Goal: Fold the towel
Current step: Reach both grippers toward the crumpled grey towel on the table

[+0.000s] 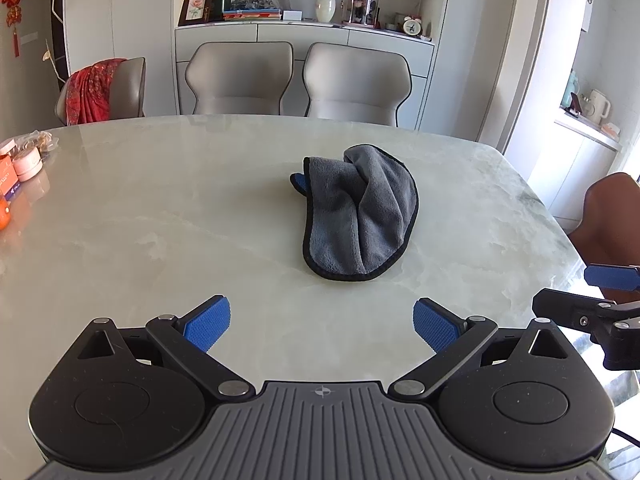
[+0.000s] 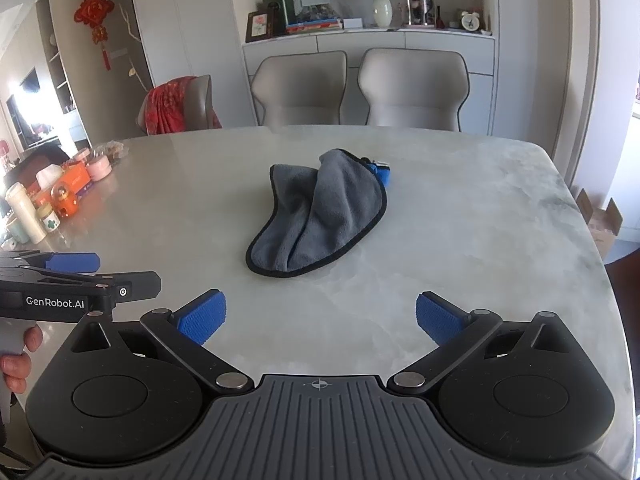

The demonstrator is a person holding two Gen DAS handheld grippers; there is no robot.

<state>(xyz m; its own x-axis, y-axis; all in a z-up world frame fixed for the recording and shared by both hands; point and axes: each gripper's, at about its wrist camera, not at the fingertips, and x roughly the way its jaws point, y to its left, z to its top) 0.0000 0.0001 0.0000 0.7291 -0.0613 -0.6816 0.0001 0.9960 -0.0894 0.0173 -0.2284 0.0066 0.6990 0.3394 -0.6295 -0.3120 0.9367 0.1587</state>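
Left wrist view: the left gripper hovers over the near part of the pale marble table, its blue-padded fingers spread wide with nothing between them. Ahead of it, near the table's middle and well apart from the pads, lies the towel, a crumpled grey cloth with black edging, bunched in soft folds. Its long axis runs from the near rounded end away toward the two beige chairs, leaning slightly left at the far end, where a blue corner shows.

Further right, the right gripper is likewise splayed wide and empty above the table's near edge, touching nothing. From its view the towel tapers toward the near left. A hand grips the other handle at the left edge.
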